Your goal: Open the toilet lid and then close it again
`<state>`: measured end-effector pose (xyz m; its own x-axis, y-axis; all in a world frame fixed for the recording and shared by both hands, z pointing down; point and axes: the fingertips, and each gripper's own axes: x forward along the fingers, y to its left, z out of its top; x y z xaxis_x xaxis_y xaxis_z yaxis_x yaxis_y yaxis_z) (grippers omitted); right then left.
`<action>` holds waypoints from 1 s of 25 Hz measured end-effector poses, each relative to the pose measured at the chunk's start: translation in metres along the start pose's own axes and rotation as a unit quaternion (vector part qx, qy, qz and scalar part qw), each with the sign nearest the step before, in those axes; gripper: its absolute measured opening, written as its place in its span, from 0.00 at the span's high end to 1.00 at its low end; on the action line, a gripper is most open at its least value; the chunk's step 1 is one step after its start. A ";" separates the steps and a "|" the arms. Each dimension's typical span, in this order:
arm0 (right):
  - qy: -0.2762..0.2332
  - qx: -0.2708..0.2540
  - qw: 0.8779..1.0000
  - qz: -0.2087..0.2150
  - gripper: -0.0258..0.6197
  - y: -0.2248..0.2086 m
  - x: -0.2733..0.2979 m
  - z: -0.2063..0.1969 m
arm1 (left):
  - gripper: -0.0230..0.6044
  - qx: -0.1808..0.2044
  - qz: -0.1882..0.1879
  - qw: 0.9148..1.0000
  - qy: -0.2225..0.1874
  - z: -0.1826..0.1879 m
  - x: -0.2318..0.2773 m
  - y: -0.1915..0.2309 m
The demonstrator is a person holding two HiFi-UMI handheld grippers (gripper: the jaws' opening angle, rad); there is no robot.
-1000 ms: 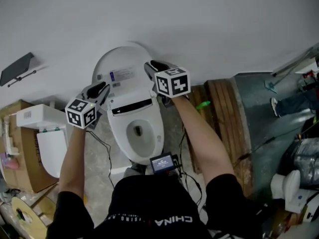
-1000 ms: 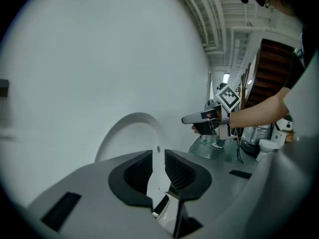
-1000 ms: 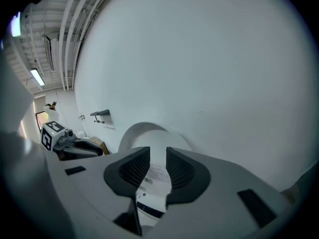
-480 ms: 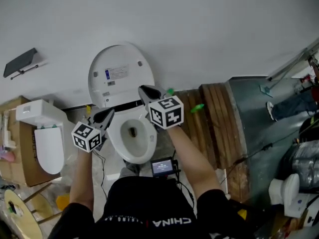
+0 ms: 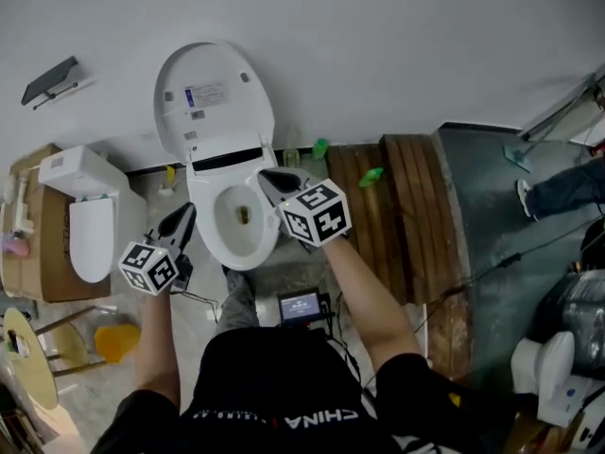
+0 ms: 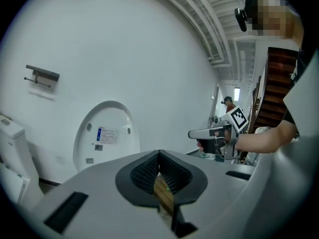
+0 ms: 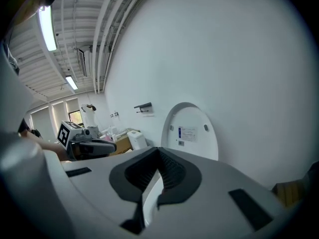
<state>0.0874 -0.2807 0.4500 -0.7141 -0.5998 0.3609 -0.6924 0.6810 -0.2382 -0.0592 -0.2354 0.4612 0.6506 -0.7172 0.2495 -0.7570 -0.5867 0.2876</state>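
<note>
The toilet lid stands fully raised against the wall, at twelve o'clock from the open toilet bowl. The opening half of the task looks done, and closing is the step ahead.

The left gripper sits at nine o'clock of the bowl with its jaws pressed together on nothing. The right gripper is at about two o'clock of the rim. Its jaws have just been closing and now meet, also with nothing between them. Neither touches the lid.

The next move probably calls for reaching toward twelve o'clock to the lid's upper edge. The person would then part the jaws or hook it with a tip, pull it off the wall and lower it slowly so it does not slam.
</note>
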 end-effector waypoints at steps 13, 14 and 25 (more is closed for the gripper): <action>0.036 -0.063 0.997 0.004 0.94 0.060 -0.055 -0.060 | 0.95 0.001 0.029 0.999 0.015 -0.028 -0.077 -0.049; 0.034 -0.062 0.997 -0.001 0.94 0.062 -0.055 -0.060 | 0.95 0.015 0.026 0.999 0.020 -0.028 -0.080 -0.051; 0.026 -0.042 0.998 -0.043 0.94 0.117 -0.030 -0.060 | 0.95 0.041 0.011 0.999 0.011 -0.044 -0.133 -0.029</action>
<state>0.0339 -0.1584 0.4652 -0.6445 -0.6368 0.4233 -0.7386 0.6616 -0.1294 -0.1206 -0.1067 0.4604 0.6342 -0.7226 0.2749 -0.7730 -0.6000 0.2061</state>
